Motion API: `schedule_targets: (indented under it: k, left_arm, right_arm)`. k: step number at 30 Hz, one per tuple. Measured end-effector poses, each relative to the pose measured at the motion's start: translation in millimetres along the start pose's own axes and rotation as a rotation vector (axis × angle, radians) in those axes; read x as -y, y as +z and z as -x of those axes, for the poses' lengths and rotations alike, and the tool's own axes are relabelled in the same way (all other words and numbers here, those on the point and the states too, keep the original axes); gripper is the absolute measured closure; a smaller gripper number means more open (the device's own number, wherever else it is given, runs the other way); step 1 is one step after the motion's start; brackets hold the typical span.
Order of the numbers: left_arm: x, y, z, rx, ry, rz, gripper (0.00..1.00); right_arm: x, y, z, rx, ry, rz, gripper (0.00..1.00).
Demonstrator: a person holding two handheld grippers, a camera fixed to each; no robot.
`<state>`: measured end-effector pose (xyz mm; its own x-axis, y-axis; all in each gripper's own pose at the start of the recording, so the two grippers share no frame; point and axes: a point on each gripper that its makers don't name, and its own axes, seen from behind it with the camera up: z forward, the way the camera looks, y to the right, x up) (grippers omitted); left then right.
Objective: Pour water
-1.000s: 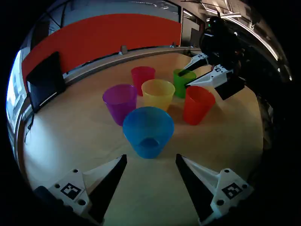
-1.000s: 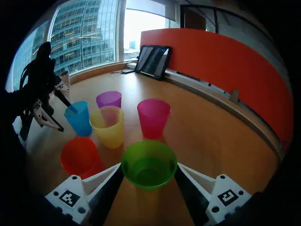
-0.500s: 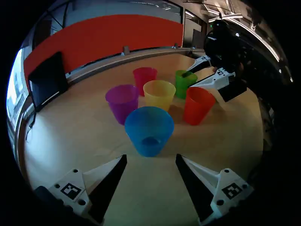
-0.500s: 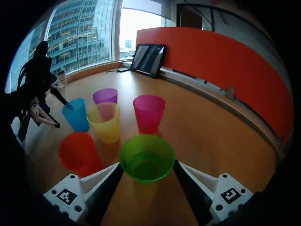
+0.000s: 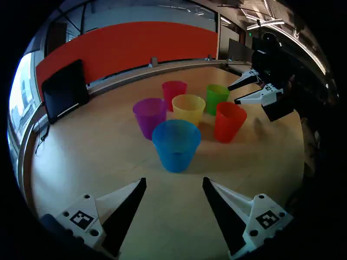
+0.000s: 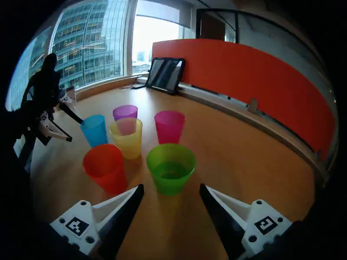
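Several plastic cups stand clustered on the wooden table. In the left gripper view the blue cup [image 5: 176, 144] is nearest, just ahead of my open left gripper [image 5: 174, 187], with purple [image 5: 150, 116], yellow [image 5: 188, 108], pink [image 5: 174, 92], green [image 5: 217, 98] and orange [image 5: 228, 121] behind. My right gripper [image 5: 240, 92] shows at far right, beyond the orange cup. In the right gripper view the green cup [image 6: 171, 167] stands just ahead of my open right gripper [image 6: 171, 192]; orange [image 6: 105, 167], yellow [image 6: 126, 137], blue [image 6: 95, 129], purple [image 6: 125, 112] and pink [image 6: 169, 125] stand farther off. The left gripper [image 6: 68, 125] is at far left.
A dark tablet [image 5: 65, 89] [image 6: 165, 74] leans against the orange wall panel [image 5: 130, 43] at the table's back edge. Large windows [image 6: 86, 43] run along one side. Bare tabletop [image 5: 86, 151] lies around the cups.
Both grippers have drawn back from the cups. The green cup, earlier between the right gripper's fingers, now stands ahead of the tips. The blue cup is farther from the left gripper.
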<state>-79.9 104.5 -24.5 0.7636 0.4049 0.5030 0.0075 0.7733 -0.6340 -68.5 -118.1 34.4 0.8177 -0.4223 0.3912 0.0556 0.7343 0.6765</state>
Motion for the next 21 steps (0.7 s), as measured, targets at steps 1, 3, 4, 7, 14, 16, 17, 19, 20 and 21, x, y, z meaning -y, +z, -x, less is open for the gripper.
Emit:
schedule_targets:
  k: [1,3,4,7,14,16,17,19,20,21]
  left_arm:
    - [0.1,-2.4,1.0,-0.003,-0.003,-0.005,0.03]
    - [0.4,-7.5,3.0,-0.008,-0.008,-0.017,0.03]
    - [0.5,-9.6,4.1,-0.01,-0.009,-0.023,0.03]
    - [0.5,-16.4,6.6,-0.02,-0.009,-0.038,0.03]
    - [1.6,-28.3,7.5,-0.041,-0.016,-0.069,0.03]
    - [3.8,-31.2,6.8,-0.048,-0.023,-0.082,0.03]
    - [5.3,-32.7,6.0,-0.053,-0.028,-0.088,0.03]
    - [8.7,-35.8,3.6,-0.069,-0.04,-0.102,0.04]
    - [10.4,-37.2,2.0,-0.079,-0.047,-0.109,0.04]
    - [12.5,-38.8,0.3,-0.091,-0.055,-0.117,0.03]
  right_arm:
    - [0.4,-4.1,0.1,-0.006,0.002,0.005,0.01]
    - [1.2,-12.6,0.2,-0.018,0.005,0.015,0.01]
    - [1.9,-16.4,0.6,-0.022,0.008,0.018,0.01]
    - [3.6,-27.9,2.1,-0.036,0.016,0.028,0.01]
    - [5.9,-47.6,4.6,-0.062,0.027,0.065,0.01]
    - [5.3,-52.4,3.8,-0.075,0.033,0.081,0.01]
    - [4.4,-54.7,2.8,-0.083,0.036,0.09,0.01]
    - [2.1,-59.7,0.2,-0.103,0.042,0.112,0.01]
    - [0.7,-62.2,-1.3,-0.114,0.046,0.123,0.01]
    - [-0.8,-65.0,-3.1,-0.126,0.049,0.136,0.01]
